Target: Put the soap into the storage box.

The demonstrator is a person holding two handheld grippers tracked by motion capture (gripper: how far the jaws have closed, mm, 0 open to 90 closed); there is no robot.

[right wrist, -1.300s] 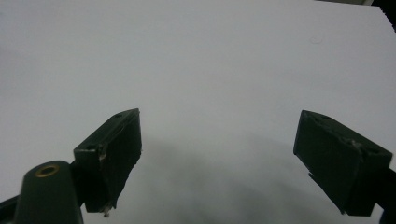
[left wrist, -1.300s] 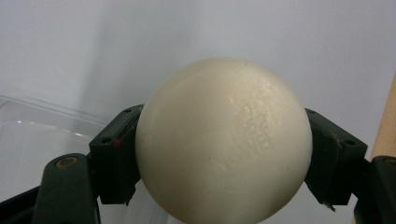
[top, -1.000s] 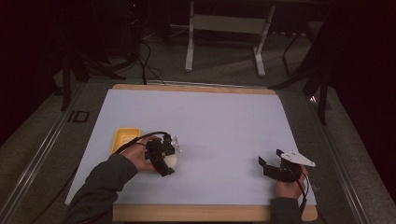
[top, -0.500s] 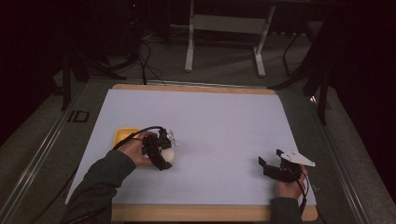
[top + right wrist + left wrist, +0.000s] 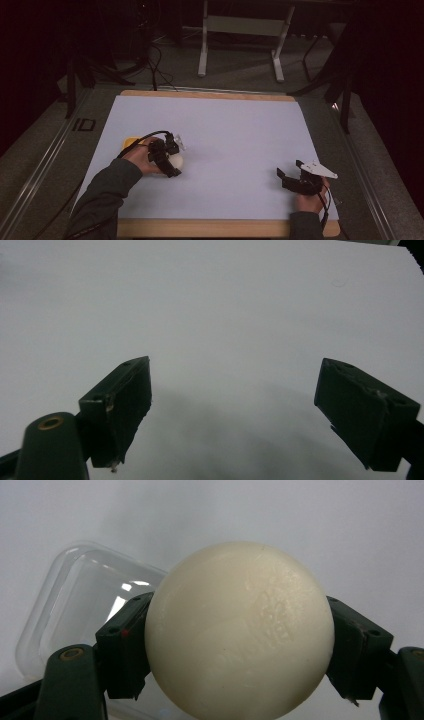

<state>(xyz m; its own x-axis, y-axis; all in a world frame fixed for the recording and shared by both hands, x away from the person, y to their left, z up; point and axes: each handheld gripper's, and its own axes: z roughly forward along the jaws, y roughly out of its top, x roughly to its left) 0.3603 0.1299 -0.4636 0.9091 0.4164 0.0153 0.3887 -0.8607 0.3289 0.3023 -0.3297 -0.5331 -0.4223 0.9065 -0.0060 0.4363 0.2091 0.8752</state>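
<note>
A smooth cream ball (image 5: 235, 605) with faint embossed lettering sits between the black jaws of my left gripper (image 5: 239, 645), whose pads press on both of its sides. From above, the left gripper (image 5: 172, 159) hovers over the left part of the white mat with the ball (image 5: 178, 161) at its tip. Behind the ball lies a clear plastic container (image 5: 80, 600). A yellow piece (image 5: 130, 142) peeks out beside the left hand. My right gripper (image 5: 288, 178) rests near the mat's front right corner, and its jaws (image 5: 250, 395) stand wide apart with nothing between them.
A white mat (image 5: 225, 125) covers the wooden tabletop (image 5: 210, 95). Cables trail from both grippers. Beyond the table's far edge stand a metal stand (image 5: 240, 30) and dark equipment on the floor.
My left hand has carried the ball a little to the left and away from the person, covering more of the yellow piece. The right gripper has not moved.
</note>
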